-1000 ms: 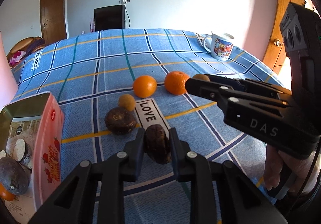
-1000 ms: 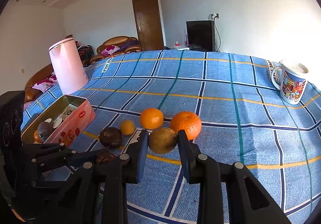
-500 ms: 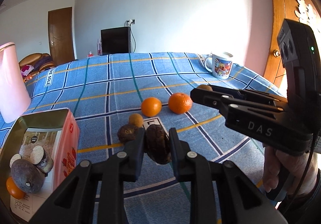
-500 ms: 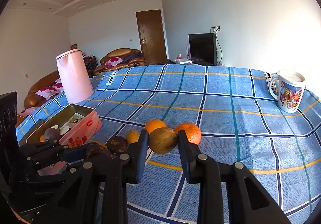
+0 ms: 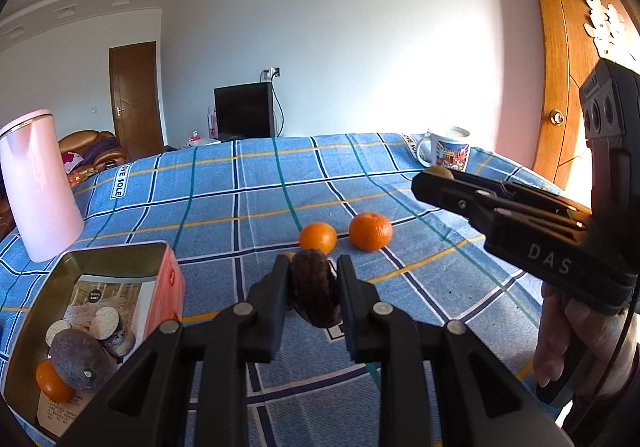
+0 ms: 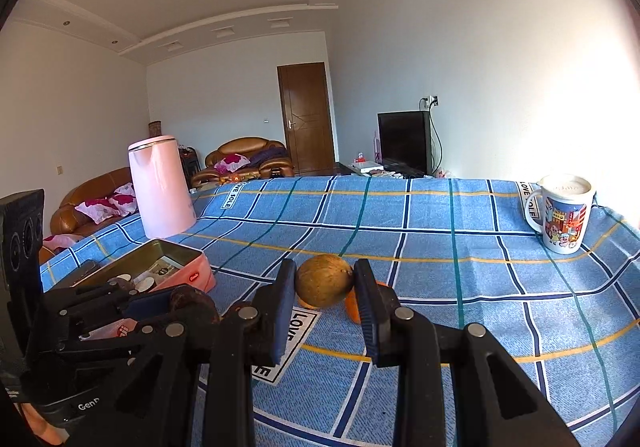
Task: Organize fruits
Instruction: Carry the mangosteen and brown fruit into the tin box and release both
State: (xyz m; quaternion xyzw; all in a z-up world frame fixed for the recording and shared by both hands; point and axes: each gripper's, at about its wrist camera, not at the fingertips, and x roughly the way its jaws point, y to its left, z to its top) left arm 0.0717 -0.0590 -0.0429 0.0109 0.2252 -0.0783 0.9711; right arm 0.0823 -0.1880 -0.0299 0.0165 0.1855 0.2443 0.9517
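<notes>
Left wrist view: left gripper (image 5: pixel 312 289) clamps a dark wrinkled fruit (image 5: pixel 314 293) above the cloth; right gripper (image 6: pixel 325 283) clamps a tan round fruit (image 6: pixel 323 280). Carry step. Next, probably: over the pink metal tin (image 5: pixel 100 289), then release.

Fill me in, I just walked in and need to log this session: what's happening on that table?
A person is sorting fruit with a handheld gripper in each hand. The left gripper is shut on a dark brown fruit; the right gripper is shut on a tan round fruit. Two oranges lie on the blue tablecloth; the pink tin already holds some fruit.
</notes>
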